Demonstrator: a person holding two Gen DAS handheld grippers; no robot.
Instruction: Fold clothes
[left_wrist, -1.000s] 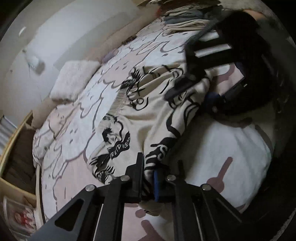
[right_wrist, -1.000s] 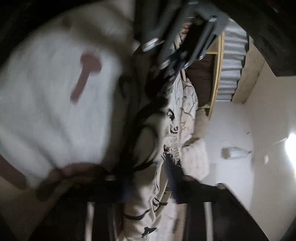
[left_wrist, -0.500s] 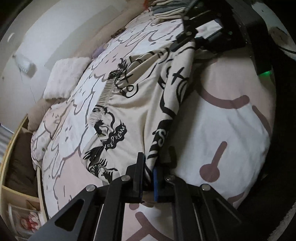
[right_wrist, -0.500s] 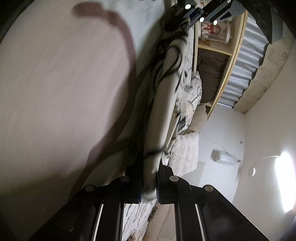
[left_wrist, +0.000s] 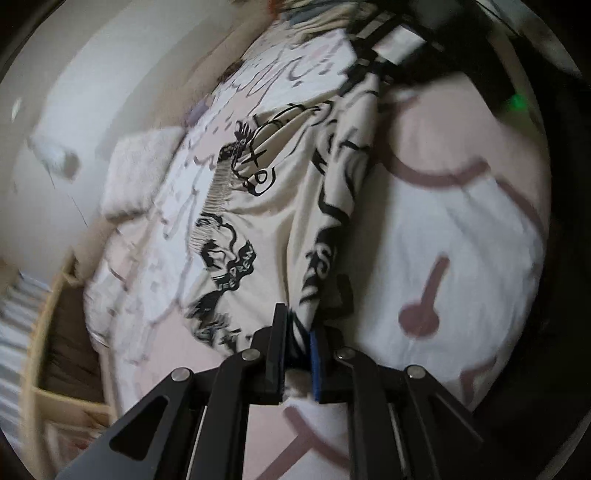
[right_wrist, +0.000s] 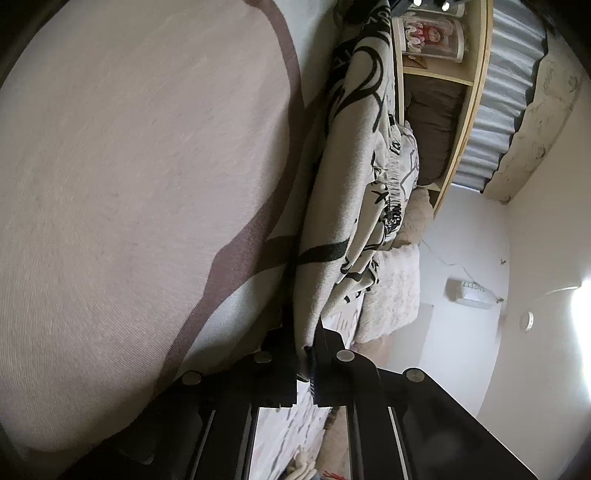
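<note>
A cream garment with black graffiti print (left_wrist: 280, 206) lies spread on the bed, with one long edge lifted into a taut ridge. My left gripper (left_wrist: 299, 347) is shut on the near end of that edge. My right gripper (right_wrist: 304, 354) is shut on the other end of it; it also shows at the top of the left wrist view (left_wrist: 373, 62). In the right wrist view the garment (right_wrist: 347, 177) runs away from the jaws as a folded band. The far side of the garment rests on the bedcover.
The bedcover (left_wrist: 461, 236) is pink and white with brown lines. A fluffy white pillow (left_wrist: 136, 177) lies at the head of the bed. A wooden shelf (right_wrist: 454, 110) stands beside the bed. More clothes (left_wrist: 317, 14) are piled at the far end.
The right gripper has moved away from the left one, drawing the garment's edge straight and taut between them. Both views have shifted slightly; both grips hold.
</note>
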